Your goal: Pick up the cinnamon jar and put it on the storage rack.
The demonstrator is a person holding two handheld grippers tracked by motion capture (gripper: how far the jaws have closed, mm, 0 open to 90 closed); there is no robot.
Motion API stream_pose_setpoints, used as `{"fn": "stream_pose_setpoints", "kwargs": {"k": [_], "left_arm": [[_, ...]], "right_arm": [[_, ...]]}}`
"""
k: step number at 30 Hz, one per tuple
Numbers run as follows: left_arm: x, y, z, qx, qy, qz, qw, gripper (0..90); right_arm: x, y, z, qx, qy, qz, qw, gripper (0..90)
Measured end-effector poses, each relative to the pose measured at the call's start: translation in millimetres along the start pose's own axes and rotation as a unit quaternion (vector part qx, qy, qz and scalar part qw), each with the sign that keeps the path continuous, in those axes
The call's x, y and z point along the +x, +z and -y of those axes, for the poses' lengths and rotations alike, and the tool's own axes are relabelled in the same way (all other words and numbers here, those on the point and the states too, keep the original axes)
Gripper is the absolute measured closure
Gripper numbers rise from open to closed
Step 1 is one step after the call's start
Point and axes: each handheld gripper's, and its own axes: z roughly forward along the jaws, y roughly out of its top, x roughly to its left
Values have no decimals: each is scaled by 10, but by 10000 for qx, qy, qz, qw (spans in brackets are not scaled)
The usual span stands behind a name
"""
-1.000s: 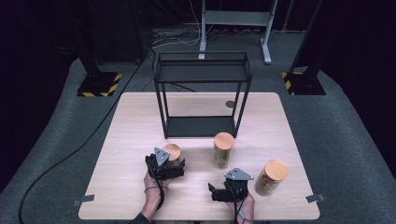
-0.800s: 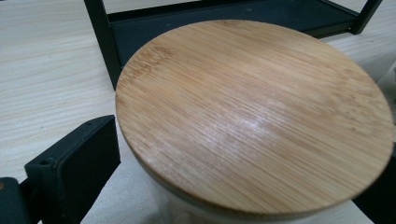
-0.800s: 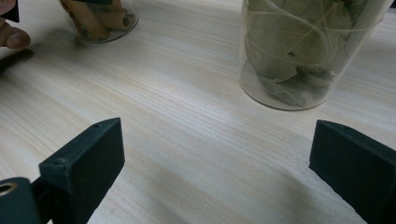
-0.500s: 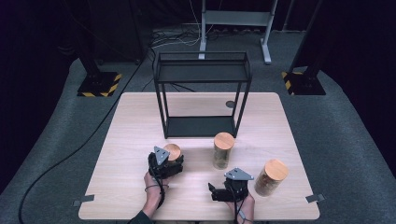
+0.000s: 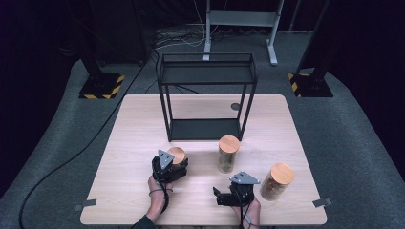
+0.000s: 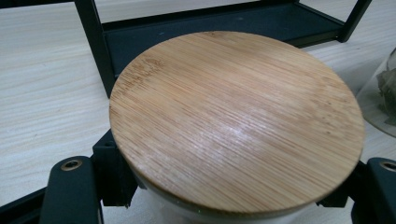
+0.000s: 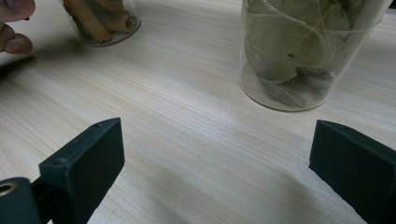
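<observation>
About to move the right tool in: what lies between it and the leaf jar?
Only bare table. In the right gripper view the open right tool faces the leaf jar across plain wood, with nothing lying in that stretch.

— What's the lid (image 6: 236, 121) made of?
— Wood, bamboo by the fine straight grain, smooth with a faint satin sheen.
— And the jars?
— Clear glossy glass on the bay-leaf jar (image 7: 308, 51); the leaves inside look dry and matt.
— The table (image 5: 138, 124)?
— Pale wood-grain top, matt, perhaps laminate; hard to tell.
— The rack (image 5: 206, 95)?
— Thin black metal, matt finish.
— The gripper pads (image 7: 91, 161)?
— Black plastic, dull, slightly grainy.
— The floor (image 5: 353, 143)?
— Grey carpet, rough.
</observation>
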Motion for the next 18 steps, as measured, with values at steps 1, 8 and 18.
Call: {"fn": "stream_pose_setpoints", "kwargs": {"k": [1,8,18], "left_arm": [[-7,-8,-8,-33,23,15,10000,250],[-17,-14,-18,-49,67,72,9999,250],[-14,-34,-72,-98,107,107,9998,251]], "right_arm": [[0,0,0,-2,-7,-2,10000,25],[1,-4,1,-16,-12,-10,10000,25],[0,1,0,2,-13,-22,10000,24]]}}
